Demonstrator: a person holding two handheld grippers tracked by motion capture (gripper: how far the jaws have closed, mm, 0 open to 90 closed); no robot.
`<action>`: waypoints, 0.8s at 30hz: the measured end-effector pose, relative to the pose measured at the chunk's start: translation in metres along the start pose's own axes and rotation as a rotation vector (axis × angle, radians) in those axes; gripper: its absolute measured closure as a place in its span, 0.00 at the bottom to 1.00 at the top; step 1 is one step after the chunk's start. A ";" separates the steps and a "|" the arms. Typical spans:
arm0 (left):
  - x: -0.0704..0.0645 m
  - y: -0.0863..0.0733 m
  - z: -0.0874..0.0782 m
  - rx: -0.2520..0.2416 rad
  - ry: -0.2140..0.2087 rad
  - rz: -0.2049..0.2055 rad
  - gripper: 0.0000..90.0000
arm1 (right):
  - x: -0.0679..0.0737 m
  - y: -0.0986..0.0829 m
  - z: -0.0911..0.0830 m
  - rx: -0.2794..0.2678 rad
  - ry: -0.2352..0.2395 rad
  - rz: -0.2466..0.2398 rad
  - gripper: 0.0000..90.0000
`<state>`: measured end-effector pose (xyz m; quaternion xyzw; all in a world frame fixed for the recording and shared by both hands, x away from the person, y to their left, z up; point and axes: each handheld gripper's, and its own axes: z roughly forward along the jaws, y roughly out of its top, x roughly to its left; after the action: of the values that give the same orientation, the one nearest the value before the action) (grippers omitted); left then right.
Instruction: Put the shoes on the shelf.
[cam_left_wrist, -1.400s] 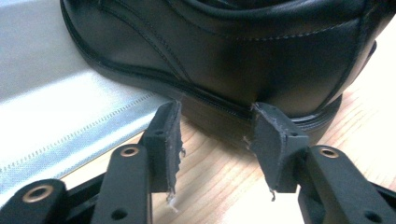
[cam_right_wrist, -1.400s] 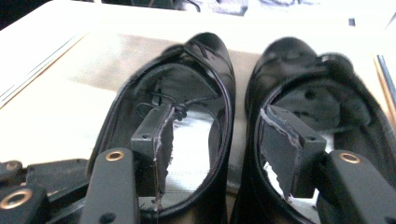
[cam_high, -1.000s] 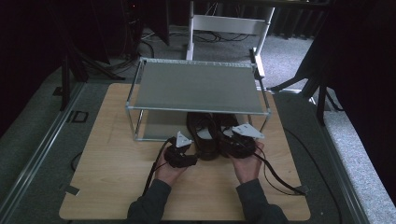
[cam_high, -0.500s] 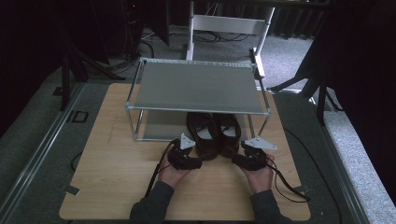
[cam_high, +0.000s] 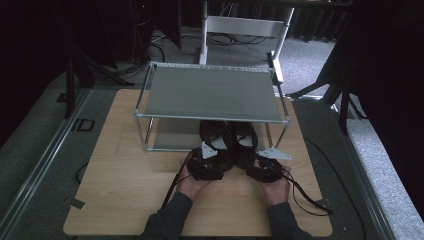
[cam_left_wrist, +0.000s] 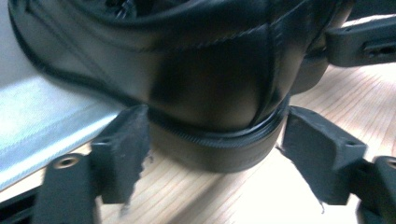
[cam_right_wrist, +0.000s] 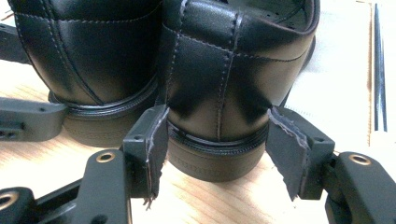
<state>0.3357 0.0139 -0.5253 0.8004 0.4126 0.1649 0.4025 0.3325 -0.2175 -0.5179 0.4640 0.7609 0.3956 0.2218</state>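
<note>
Two black leather shoes stand side by side on the lower level of a metal rack (cam_high: 210, 95), heels toward me: the left shoe (cam_high: 216, 137) and the right shoe (cam_high: 246, 140). My left gripper (cam_high: 207, 162) is open just behind the left shoe's heel (cam_left_wrist: 219, 93), a pad (cam_left_wrist: 126, 154) on each side of it. At the right shoe's heel (cam_right_wrist: 217, 93) my right gripper (cam_high: 265, 169) is also open, its pads (cam_right_wrist: 285, 149) flanking the heel. I cannot tell whether any pad touches the leather. The toes are hidden under the rack's top shelf.
The rack sits at the back of a wooden table (cam_high: 125, 185), with bare wood to its left and in front of it. A white chair frame (cam_high: 245, 25) and dark stands are behind the table. A black cable (cam_high: 307, 192) trails from the right gripper.
Both hands have drawn back toward me by a few centimetres. The shoes have stayed where they were under the shelf.
</note>
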 end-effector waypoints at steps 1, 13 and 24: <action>0.000 0.001 0.000 0.004 -0.002 -0.002 0.29 | 0.000 0.000 0.000 -0.001 -0.001 -0.001 0.44; 0.009 0.008 0.003 0.029 -0.015 0.030 0.30 | 0.000 0.002 0.004 -0.005 0.001 0.011 0.44; 0.031 0.018 0.015 0.052 -0.038 0.074 0.30 | 0.002 0.013 0.020 0.004 -0.034 0.006 0.44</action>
<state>0.3728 0.0248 -0.5229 0.8283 0.3789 0.1536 0.3832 0.3529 -0.2048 -0.5195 0.4735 0.7563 0.3869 0.2326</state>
